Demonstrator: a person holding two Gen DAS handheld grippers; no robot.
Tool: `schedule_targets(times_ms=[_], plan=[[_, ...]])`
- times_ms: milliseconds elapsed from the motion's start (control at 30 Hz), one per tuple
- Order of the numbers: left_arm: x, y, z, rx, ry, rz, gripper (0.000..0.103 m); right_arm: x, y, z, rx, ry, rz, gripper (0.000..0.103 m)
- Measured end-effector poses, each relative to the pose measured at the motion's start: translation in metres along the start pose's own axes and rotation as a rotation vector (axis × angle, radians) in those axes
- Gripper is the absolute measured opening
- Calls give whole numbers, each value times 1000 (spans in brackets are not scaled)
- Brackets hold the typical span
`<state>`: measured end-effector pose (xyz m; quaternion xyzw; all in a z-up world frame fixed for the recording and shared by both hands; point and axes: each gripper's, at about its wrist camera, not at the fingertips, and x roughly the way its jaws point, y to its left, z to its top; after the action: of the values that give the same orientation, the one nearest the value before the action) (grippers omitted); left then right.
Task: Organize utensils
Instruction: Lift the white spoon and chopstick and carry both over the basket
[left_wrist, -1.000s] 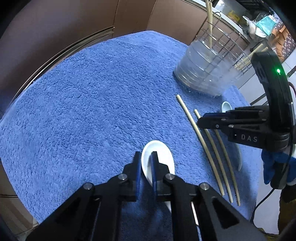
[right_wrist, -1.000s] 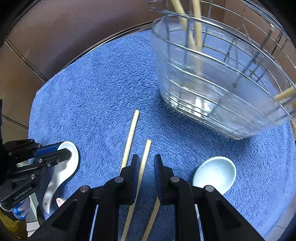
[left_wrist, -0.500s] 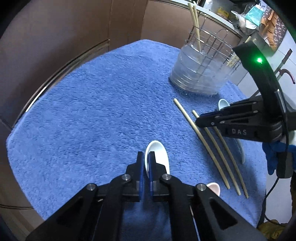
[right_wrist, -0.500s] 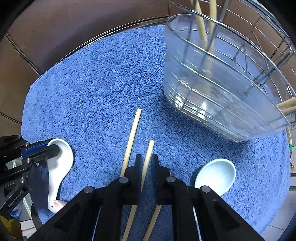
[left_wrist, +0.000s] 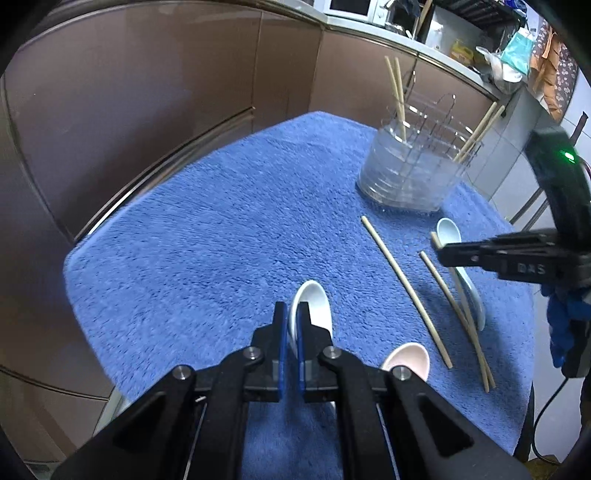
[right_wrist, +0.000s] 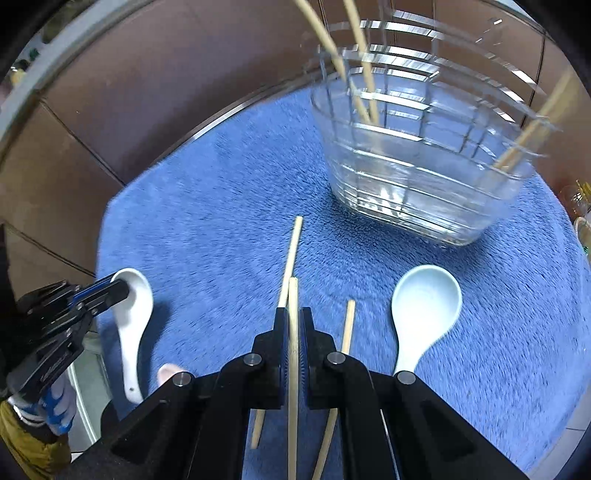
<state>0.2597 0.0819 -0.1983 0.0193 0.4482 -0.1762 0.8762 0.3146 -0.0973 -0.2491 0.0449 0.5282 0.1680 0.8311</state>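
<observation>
My left gripper (left_wrist: 291, 317) is shut on the rim of a white ceramic spoon (left_wrist: 312, 302), held a little above the blue towel (left_wrist: 221, 240). From the right wrist view the same spoon (right_wrist: 133, 314) hangs at the left in the left gripper (right_wrist: 110, 290). My right gripper (right_wrist: 293, 317) is shut on one pale chopstick (right_wrist: 293, 291), whose tip is raised off the towel. In the left wrist view the right gripper (left_wrist: 443, 253) hovers at the right. Two more chopsticks (right_wrist: 291, 251) (right_wrist: 347, 325) lie on the towel beneath it.
A clear utensil holder (right_wrist: 424, 166) with a wire rack stands at the back right with several chopsticks upright in it. A light blue spoon (right_wrist: 424, 299) lies right of the chopsticks, and a pink spoon (left_wrist: 406, 360) sits near the front edge. Brown cabinets (left_wrist: 147, 92) stand behind.
Both grippers' jaws have shut, the left on the white spoon's rim and the right on a chopstick. Both hands have risen and pulled back, lifting the spoon and the chopstick.
</observation>
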Motion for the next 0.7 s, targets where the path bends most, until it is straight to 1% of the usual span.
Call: schedule_targets(times_ms=[333,400,433,567,700], plan=[[-51,2,-14,-63,-93,38,4,-83,-9,-46,4,-224,96,6],[-57,-2,-16,-71,-108,54,4,-101,-11,-56,4,-268,112,6],[-60,-4,-17,-74,-117,60,4,-106,-13,-56,0,-286,118,6],[-73,-11,-20,-92,-146,80,4,-139,-14,-70,-14,-368,113,6],[-87,-24,-10,-89,-186,101,4,-163,-20,-67,-20,-451,104,6]])
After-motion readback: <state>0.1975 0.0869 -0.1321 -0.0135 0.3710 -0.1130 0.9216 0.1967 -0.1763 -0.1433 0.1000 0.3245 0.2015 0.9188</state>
